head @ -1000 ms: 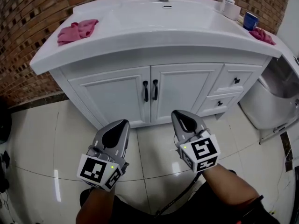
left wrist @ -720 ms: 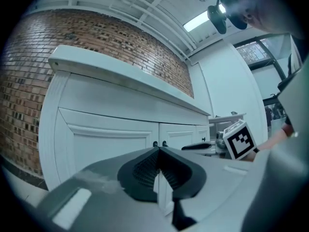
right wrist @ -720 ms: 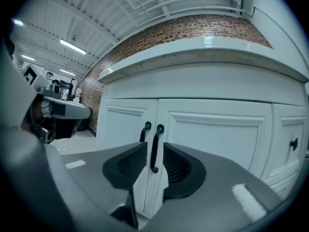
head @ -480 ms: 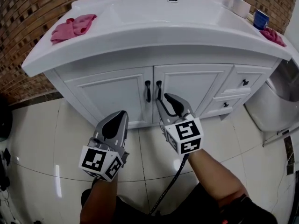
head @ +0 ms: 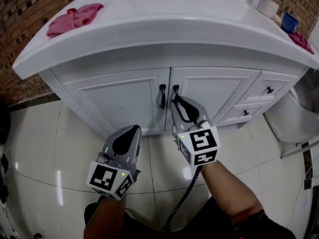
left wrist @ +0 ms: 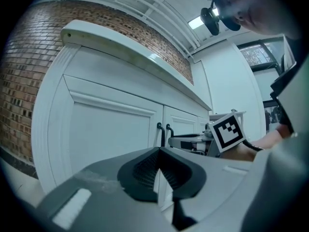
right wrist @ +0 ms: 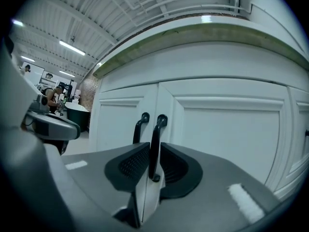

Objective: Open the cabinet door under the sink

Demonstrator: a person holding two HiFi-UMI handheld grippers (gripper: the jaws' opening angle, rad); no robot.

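At the centre of the head view, the right gripper (head: 177,103) has come forward from over the floor tiles to the handle (head: 175,90) of the right-hand cabinet door (head: 219,91). Its jaws are closing with that black bar between them, not yet clamped. A pull looks close. The handle's long axis runs vertically, just under the sink (head: 164,31). At lower left, the left gripper (head: 130,131) hangs empty, jaws together.

My left claw (head: 129,129) and right claw (head: 175,102) are smooth grey shells with black ribbed pads (right wrist: 130,164). Each bears a white cube (head: 199,146) with black square markers and a small green light. A black cable (head: 182,203) trails from the right one.
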